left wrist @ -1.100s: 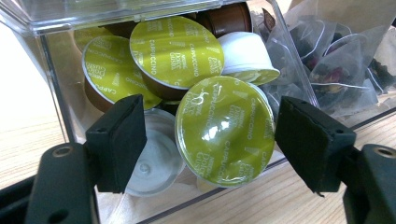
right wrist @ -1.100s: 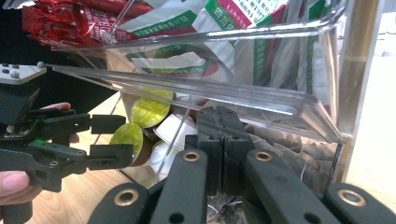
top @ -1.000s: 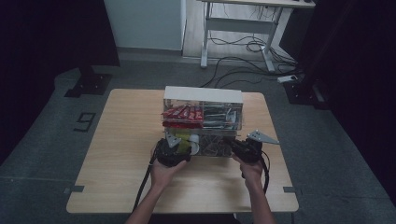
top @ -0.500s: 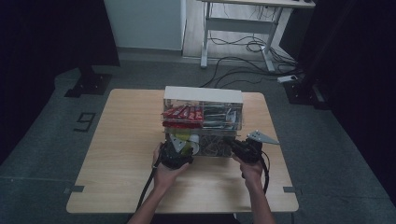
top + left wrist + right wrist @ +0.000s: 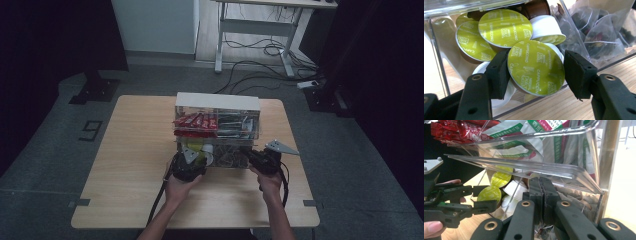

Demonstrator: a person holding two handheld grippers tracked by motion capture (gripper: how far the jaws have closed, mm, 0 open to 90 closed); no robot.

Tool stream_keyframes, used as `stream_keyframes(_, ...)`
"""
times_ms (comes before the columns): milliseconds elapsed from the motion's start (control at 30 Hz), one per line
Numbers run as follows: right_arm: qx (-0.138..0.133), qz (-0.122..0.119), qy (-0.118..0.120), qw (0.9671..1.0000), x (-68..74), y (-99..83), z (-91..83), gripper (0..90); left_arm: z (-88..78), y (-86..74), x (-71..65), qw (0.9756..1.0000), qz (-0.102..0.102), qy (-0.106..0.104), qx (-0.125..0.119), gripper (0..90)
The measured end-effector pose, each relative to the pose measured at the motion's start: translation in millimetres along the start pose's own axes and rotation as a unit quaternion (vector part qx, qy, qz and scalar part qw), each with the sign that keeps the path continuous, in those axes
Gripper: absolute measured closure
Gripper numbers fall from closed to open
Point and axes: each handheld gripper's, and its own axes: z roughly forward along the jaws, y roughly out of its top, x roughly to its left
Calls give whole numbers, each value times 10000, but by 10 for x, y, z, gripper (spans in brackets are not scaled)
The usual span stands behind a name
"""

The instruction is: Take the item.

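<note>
Between the spread jaws of the left gripper (image 5: 537, 75), green-lidded capsule (image 5: 536, 67) at the organizer's (image 5: 218, 102) open front, more capsules (image 5: 505, 27) at 11 o'clock, tea bags (image 5: 599, 32) at 2 o'clock, right gripper (image 5: 541, 195) pressed together under the clear shelf (image 5: 524, 166), wooden table (image 5: 130, 150) beneath.

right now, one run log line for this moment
left gripper: open, jaws astride green coffee pod | right gripper: shut, at clear box | pod not lifted
</note>
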Motion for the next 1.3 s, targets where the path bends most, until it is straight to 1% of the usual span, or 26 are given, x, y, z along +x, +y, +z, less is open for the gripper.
stream_keyframes(67,4,-7,-8,10000,1,0,-2,875,-8,-1,17,10000,-73,-45,-25,405)
stream_keyframes(100,-3,-7,-11,10000,2,0,-1,874,-8,-1,17,10000,-73,-45,-25,405)
stream_keyframes(133,-2,-20,-14,10000,3,0,-1,873,-16,-5,35,9998,-150,-116,-52,405)
stream_keyframes(200,-2,-19,-16,10000,4,0,-2,872,-25,-10,55,9996,-215,-171,-83,406)
stream_keyframes(233,-2,-19,-16,10000,4,0,-2,872,-25,-10,55,9996,-215,-171,-83,406)
stream_keyframes(267,-4,-19,-15,10000,4,0,-2,872,-37,-13,72,9993,-279,-217,-114,406)
stream_keyframes(433,-2,-21,-19,10000,6,0,-3,872,-89,-6,97,9988,-348,-280,-188,406)
stream_keyframes(500,-3,-19,-17,10000,5,0,-3,872,-142,8,105,9983,-407,-315,-282,406)
stream_keyframes(667,-1,-20,-17,10000,4,0,-3,872,-226,35,121,9977,-431,-364,-380,406)
stream_keyframes(1000,1,-29,-21,10000,2,-2,-5,872,-342,52,128,9970,-436,-410,-493,406)
stream_keyframes(1300,9,-25,-49,10000,-12,-10,-1,872,-433,53,163,9966,-465,-399,-553,406)
